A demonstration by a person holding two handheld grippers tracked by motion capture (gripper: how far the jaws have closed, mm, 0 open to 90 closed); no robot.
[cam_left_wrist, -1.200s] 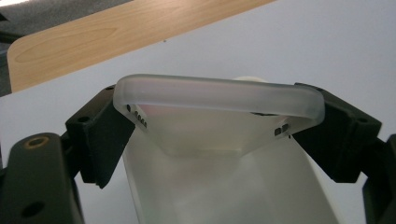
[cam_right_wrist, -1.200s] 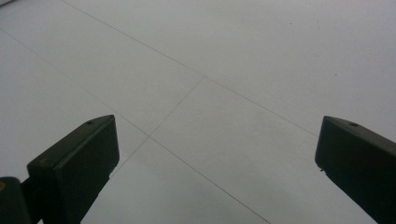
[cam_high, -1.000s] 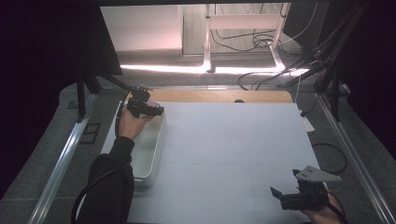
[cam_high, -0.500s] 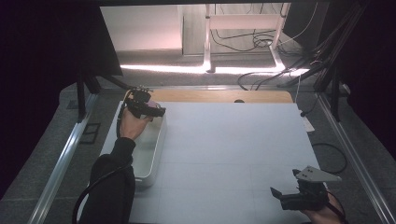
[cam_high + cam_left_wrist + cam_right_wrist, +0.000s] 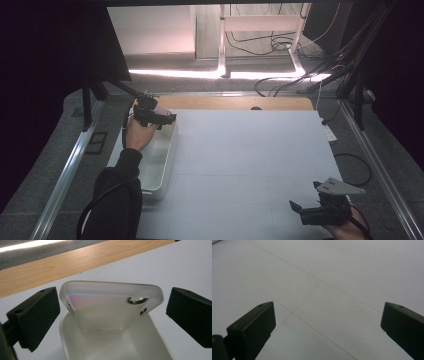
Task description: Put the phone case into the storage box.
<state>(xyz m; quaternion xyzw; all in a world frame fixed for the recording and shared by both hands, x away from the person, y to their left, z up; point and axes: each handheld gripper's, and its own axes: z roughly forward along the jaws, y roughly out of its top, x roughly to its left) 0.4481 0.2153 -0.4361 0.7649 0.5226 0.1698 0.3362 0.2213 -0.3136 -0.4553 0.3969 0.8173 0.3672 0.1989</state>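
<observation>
The frosted phone case (image 5: 110, 307) leans in the white tray (image 5: 75, 345), crosswise between the left gripper (image 5: 111, 315)'s spread fingers; the right gripper (image 5: 320, 210) sits well apart, fingers spread.

black sleeve (image 5: 112, 200), black grippers, grey three-cornered plate (image 5: 339, 186)

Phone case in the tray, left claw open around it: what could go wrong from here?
1. The phone case stands tilted, its lower end down in the white tray. Closing may tip it or make it slide before the left claw grips.
2. Its frosted edges are rounded and look smooth, so the grip could slip.
3. The tray looks light; lifting could drag it across the mat.
</observation>
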